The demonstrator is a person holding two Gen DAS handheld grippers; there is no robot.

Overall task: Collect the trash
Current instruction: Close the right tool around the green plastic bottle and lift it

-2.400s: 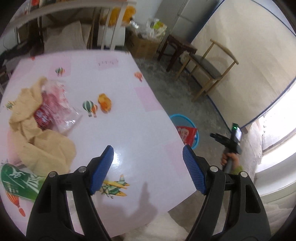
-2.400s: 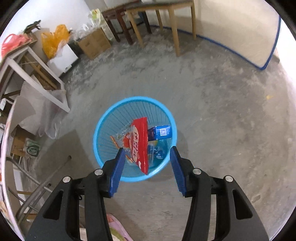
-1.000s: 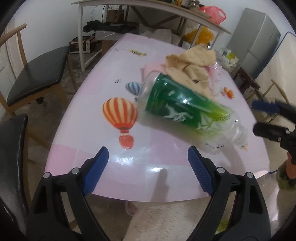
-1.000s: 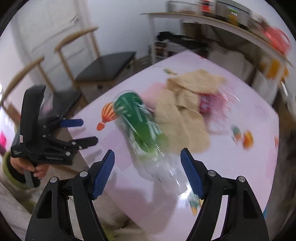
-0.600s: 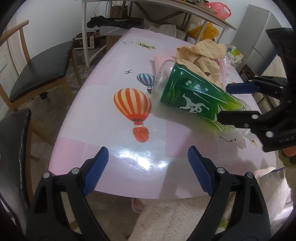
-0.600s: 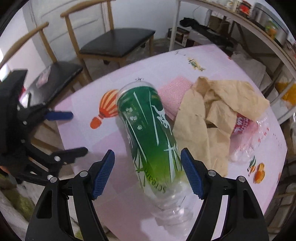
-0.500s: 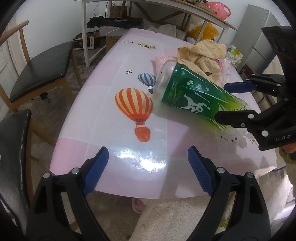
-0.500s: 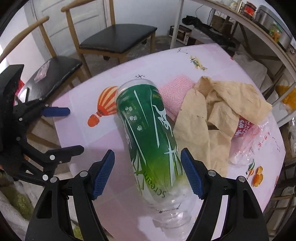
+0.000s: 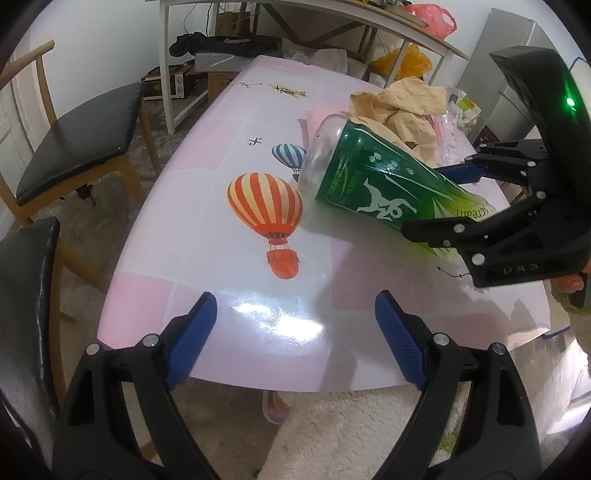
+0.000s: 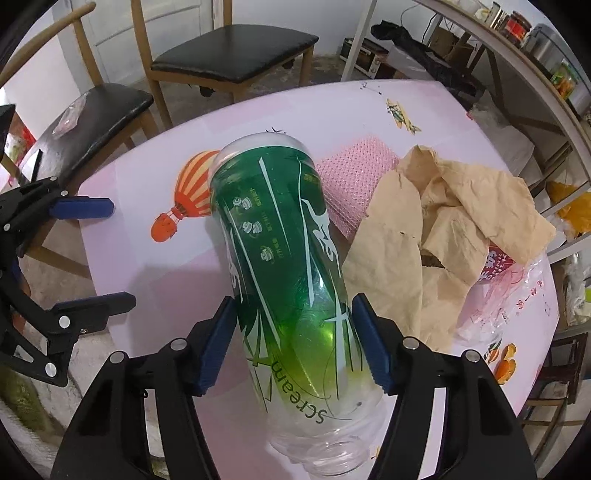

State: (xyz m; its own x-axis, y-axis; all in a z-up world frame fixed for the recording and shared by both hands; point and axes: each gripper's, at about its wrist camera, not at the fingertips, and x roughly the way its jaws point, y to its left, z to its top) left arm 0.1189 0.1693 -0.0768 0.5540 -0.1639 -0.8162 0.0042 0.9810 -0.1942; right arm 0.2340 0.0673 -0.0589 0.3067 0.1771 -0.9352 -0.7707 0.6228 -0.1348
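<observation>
A clear plastic bottle with a green label (image 10: 284,266) lies on its side on the pink table (image 10: 295,110). My right gripper (image 10: 293,345) straddles the bottle, a blue pad close on each side; the pads look just at its surface, the jaws still wide. In the left wrist view the bottle (image 9: 373,184) lies at centre right with the right gripper (image 9: 439,201) around its neck end. My left gripper (image 9: 295,339) is open and empty over the table's near edge. Crumpled tan paper (image 10: 443,229) and a clear plastic wrapper (image 10: 509,288) lie beyond the bottle.
A pink mesh pad (image 10: 354,177) lies under the bottle's far end. Two black-seated wooden chairs (image 10: 229,62) stand beside the table. A white shelf frame (image 9: 295,22) with bags stands behind. A white fluffy rug (image 9: 369,435) lies on the floor below the table edge.
My right gripper has moved down and forward over the bottle and its jaws have narrowed around it. My left gripper has stayed nearly still, open.
</observation>
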